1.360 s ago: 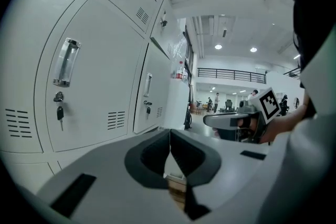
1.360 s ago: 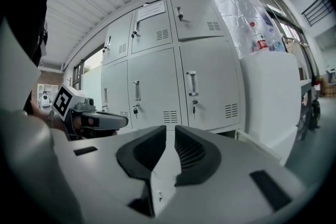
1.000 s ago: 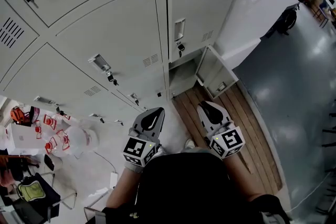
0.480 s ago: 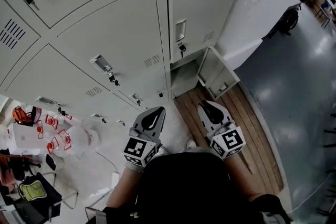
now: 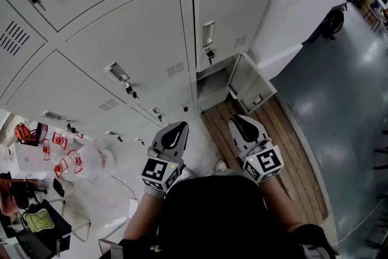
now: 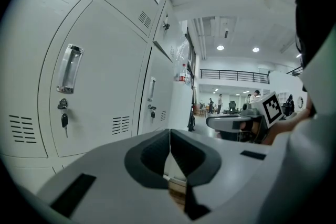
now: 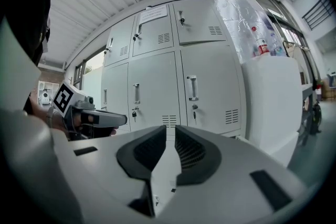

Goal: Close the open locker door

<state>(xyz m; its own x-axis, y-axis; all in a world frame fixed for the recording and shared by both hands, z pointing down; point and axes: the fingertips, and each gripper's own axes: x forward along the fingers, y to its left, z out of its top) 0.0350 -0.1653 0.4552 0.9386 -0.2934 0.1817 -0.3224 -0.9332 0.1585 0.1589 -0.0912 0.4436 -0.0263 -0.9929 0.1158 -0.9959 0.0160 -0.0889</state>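
The pale grey locker door (image 5: 248, 89) in the bottom row stands swung wide open rightward.

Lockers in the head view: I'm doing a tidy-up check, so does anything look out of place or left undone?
Yes: the bottom locker door in the right-hand column hangs open, swung out over the wooden floor strip, while the other doors in view are shut.

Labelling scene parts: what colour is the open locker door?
The open locker door is pale grey; the head view shows it best.

Bright, even light — fisheye-bent edges
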